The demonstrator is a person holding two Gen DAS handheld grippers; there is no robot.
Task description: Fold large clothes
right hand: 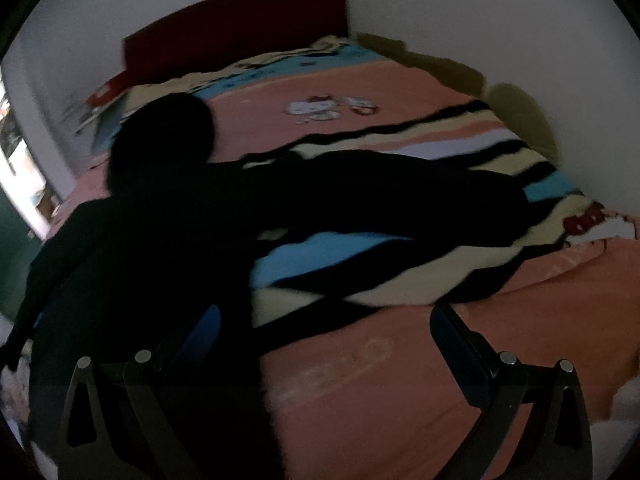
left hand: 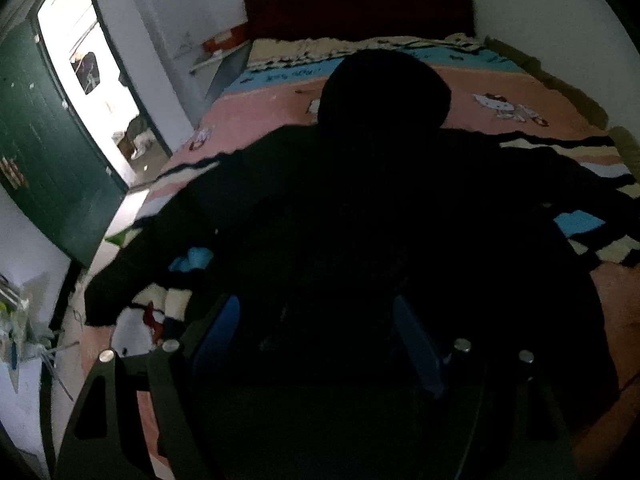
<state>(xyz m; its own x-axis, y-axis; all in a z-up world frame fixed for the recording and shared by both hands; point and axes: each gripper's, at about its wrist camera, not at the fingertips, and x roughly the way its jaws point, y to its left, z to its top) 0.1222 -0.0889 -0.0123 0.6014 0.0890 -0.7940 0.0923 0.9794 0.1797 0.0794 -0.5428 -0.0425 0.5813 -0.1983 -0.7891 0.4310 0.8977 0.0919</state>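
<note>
One black hooded garment is lying spread flat on the bed, hood pointing to the far end by the dark red headboard, and both sleeves are stretching out, one to the left and one to the right. No fold is showing yet, so by my reading the job is sitting right at the start: laying out looks done, while sleeves in, sides over and the final halving are all waiting.

The left gripper is hovering over the near hem with its jaws wide and nothing between them. The right gripper is hanging at the garment's near right edge, jaws wide as well, with one blue pad over black cloth and the other over bare pink bedspread.

Counting up: one garment, one hood, two sleeves, two grippers, one bed, one bedspread. At the far left a green door is standing open.
</note>
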